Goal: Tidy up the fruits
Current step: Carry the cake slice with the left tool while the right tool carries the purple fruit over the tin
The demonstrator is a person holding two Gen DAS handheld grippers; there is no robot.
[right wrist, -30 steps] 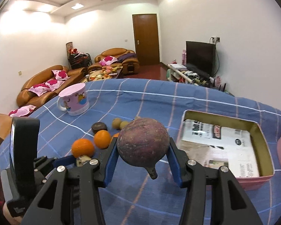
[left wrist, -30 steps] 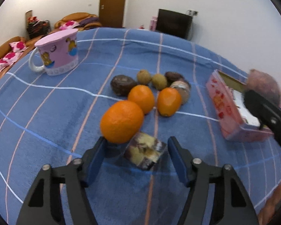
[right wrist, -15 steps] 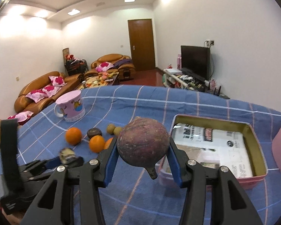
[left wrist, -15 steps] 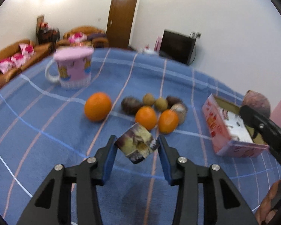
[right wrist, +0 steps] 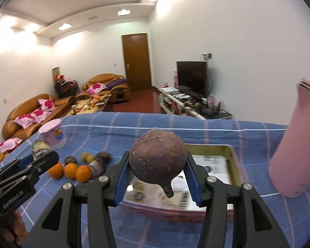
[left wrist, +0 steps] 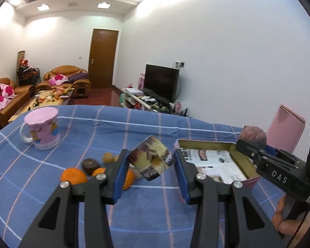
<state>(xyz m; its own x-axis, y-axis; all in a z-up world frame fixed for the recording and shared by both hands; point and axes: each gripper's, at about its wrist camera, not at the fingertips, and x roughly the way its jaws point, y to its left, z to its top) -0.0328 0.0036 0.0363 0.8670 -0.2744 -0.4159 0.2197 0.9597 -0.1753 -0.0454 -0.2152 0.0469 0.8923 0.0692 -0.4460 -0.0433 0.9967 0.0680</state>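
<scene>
Left gripper [left wrist: 150, 162] clamping angular mottled fruit chunk [left wrist: 149, 160] — right gripper [right wrist: 158, 168] clamping round, rough purple fruit [right wrist: 157, 159]

Legible markings: two, both on gripper bodies.
"DAS" in white letters on the black side of the right gripper [left wrist: 250, 147], seen from the left wrist; "GenRobot.AI" in white on the black side of the left gripper [right wrist: 43, 158], seen from the right wrist. Print on the paper lining the tin [left wrist: 250, 179] is too blurred to read.
</scene>
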